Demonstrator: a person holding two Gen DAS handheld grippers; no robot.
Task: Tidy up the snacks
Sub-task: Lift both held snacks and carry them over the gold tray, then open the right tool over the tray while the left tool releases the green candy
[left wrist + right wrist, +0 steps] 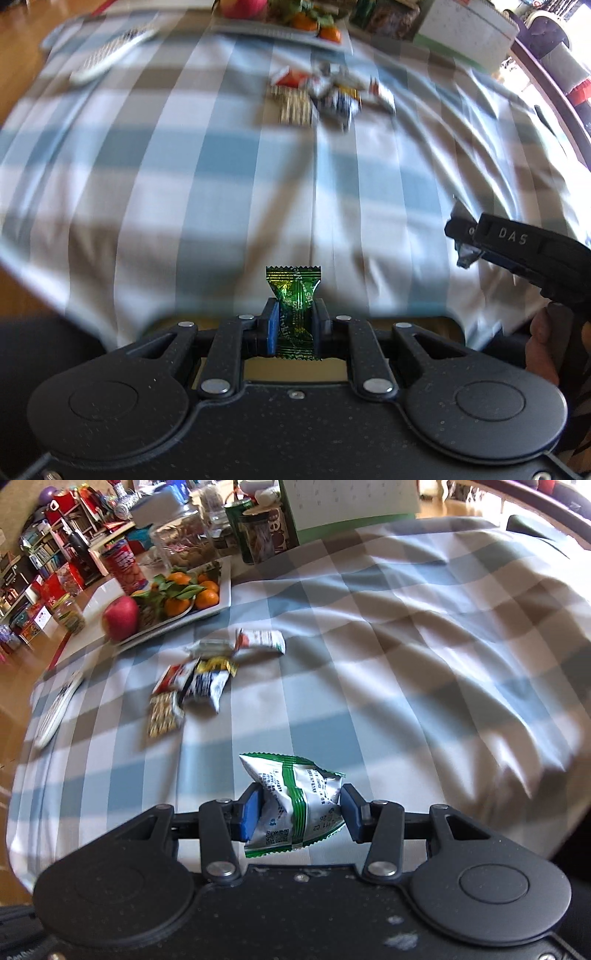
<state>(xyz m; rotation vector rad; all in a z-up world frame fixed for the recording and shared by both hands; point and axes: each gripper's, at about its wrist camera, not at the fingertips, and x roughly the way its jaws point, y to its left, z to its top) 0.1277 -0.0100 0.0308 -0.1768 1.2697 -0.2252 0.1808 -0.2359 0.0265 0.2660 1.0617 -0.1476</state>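
My left gripper is shut on a small green foil candy, which stands upright between the blue pads above the checked tablecloth. My right gripper is shut on a crumpled white and green snack packet. In the left wrist view the right gripper hangs at the right edge with a corner of that packet showing under it. A pile of several loose snack packets lies further up the cloth, apart from both grippers.
A white tray with tangerines and a red apple stands behind the pile. A white remote control lies at the cloth's left edge. Jars, cans and a standing calendar line the back. A hand holds the right gripper.
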